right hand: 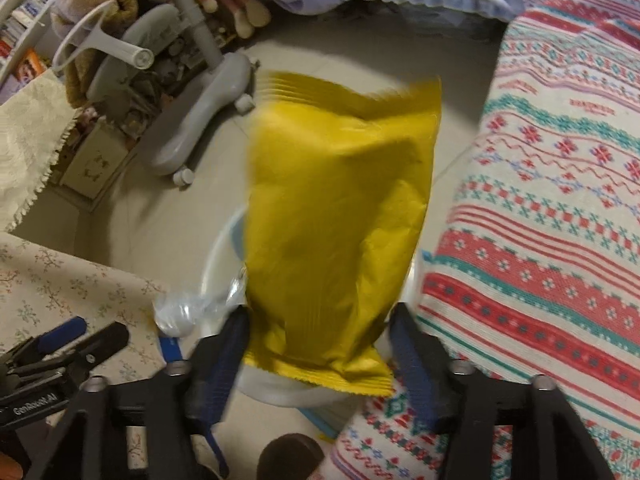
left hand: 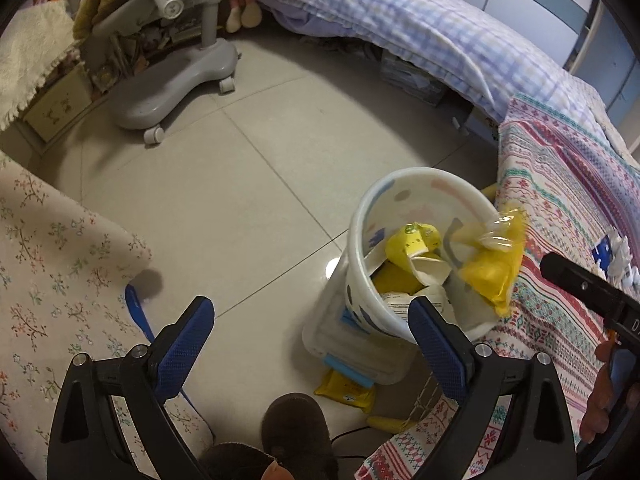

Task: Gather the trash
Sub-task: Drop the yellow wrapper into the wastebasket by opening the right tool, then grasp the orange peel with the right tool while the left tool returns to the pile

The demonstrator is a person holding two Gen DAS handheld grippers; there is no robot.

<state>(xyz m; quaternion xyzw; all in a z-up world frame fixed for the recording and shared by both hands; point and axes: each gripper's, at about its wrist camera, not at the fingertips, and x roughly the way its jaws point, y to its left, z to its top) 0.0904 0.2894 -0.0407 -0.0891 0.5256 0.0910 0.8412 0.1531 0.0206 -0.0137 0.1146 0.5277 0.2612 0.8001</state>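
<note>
Between the right gripper's jaws: yellow packet [right hand: 340,220], blurred, lower seam level with the blue pads, no pad plainly pressing on it.
Right gripper [right hand: 318,340]: jaws apart, wider than the packet's lower end; no firm grip visible.
Below and ahead of the right gripper: white rim of the bin [right hand: 218,252], mostly hidden behind the packet.
Left of the packet: bit of clear plastic wrap [right hand: 180,312], crumpled, blurred.
Ahead and right of the left gripper: white patterned bin [left hand: 362,240] standing on the tiled floor [left hand: 240,184], already holding yellow and white wrappers [left hand: 416,248].
Over the bin's right rim: same yellow packet [left hand: 490,268] with clear wrap at its top, hanging at the edge against the striped blanket [left hand: 560,200].
Left gripper [left hand: 312,322]: jaws spread wide, nothing between them but floor and the bin's near side.
Beneath the bin, near the left gripper's right finger: another flat yellow packet [left hand: 346,392] on the floor.
Far ahead: grey wheeled chair base [left hand: 176,88], checked bedding [left hand: 420,24].
Left of the left gripper: flowered cloth [left hand: 52,264].
Right edge of the left view: black body of the other tool [left hand: 588,288], a hand [left hand: 600,400] behind it.
</note>
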